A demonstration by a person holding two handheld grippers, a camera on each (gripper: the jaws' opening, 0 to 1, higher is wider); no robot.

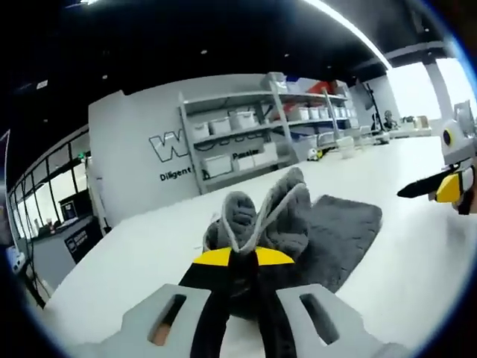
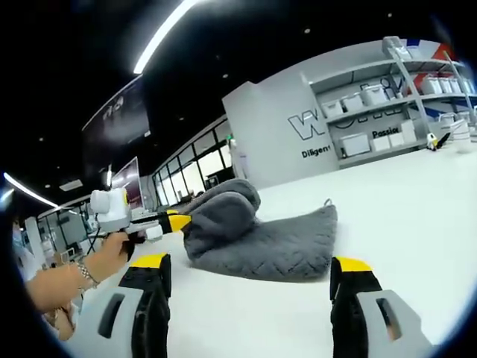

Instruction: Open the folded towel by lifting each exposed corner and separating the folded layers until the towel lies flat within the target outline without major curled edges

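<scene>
We have the left gripper [image 1: 244, 257] clenched on a bunched fold of the grey towel [image 2: 276, 242], which lies on the white table [image 2: 417, 216] with that end raised. Our right gripper [image 2: 250, 276] hangs released, near the towel but apart from it. If we lift further, the pinched layers may rise together and stay doubled, or the edge may curl. Behind the towel, the wall lettering [image 2: 326, 151] reads "Diligent"; the rest is unclear.

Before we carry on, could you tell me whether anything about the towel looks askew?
Yes: the grey towel is bunched into a raised hump at the end pinched by the left claw, while its other end lies flat on the white table.
</scene>
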